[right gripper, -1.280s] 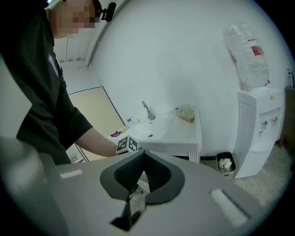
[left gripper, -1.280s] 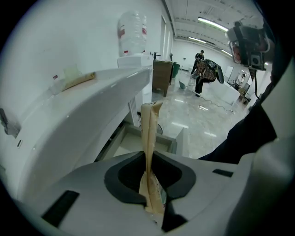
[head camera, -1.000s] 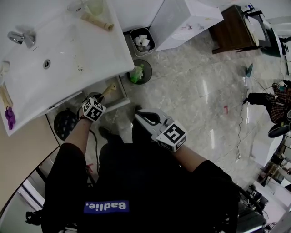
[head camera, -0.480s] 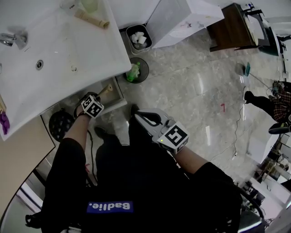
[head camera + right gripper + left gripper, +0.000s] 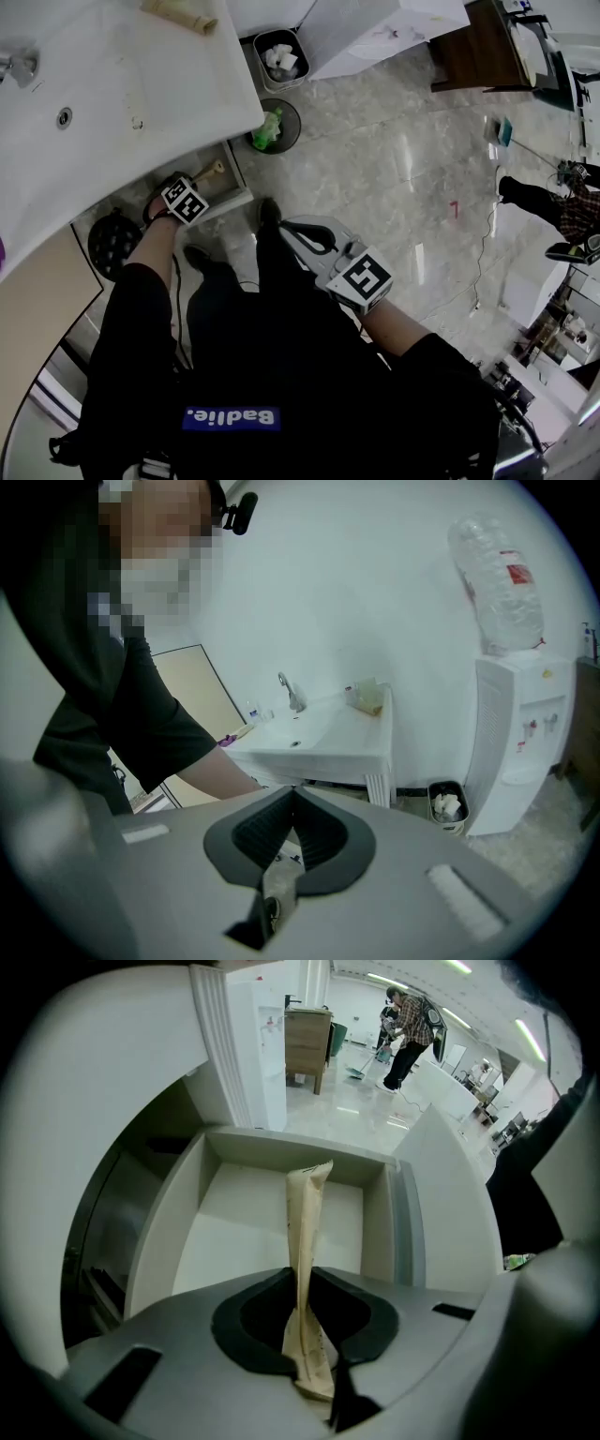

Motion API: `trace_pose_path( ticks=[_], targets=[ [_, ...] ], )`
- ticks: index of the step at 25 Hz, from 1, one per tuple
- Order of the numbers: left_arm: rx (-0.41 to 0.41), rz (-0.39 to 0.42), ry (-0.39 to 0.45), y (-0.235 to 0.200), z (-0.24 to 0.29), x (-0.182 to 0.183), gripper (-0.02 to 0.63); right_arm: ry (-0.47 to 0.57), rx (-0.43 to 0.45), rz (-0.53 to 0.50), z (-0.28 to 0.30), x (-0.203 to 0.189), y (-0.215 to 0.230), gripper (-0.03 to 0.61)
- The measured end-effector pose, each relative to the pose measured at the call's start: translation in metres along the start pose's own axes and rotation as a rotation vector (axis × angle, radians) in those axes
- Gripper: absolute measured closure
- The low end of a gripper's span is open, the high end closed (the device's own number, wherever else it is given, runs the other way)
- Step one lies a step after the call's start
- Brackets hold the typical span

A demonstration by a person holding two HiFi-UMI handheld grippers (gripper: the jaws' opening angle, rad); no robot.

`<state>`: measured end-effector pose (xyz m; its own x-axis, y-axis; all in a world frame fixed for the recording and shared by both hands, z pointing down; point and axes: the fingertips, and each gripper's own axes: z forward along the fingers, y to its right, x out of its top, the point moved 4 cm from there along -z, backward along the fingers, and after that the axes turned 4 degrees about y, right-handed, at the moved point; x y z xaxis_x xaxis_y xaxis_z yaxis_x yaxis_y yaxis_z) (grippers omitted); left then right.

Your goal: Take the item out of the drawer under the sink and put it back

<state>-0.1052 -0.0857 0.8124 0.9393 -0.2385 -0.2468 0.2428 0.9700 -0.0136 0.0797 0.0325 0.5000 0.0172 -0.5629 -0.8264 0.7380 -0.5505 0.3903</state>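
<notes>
White ceramic sink, upper left, with the open white drawer beneath it. Right gripper, centre: jaws together, empty. Left gripper: jaws clamped on the tan crumpled paper packet, which hangs over the drawer cavity. It is apparently being returned, and setting down and release remain.

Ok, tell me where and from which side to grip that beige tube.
By its flattened upper end, from above, squeezing the broad faces: the beige tube is thin and hangs into the open drawer. The left tongs pinch it so.
</notes>
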Motion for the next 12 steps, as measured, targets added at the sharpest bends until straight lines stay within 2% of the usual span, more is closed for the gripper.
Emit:
trace_pose_path(
  ticks=[12],
  targets=[
    [-0.004,0.037,-0.035,0.001,0.023,0.003,0.558,-0.010,-0.027,0.024,-0.009,-0.015,0.008,0.577]
  ],
)
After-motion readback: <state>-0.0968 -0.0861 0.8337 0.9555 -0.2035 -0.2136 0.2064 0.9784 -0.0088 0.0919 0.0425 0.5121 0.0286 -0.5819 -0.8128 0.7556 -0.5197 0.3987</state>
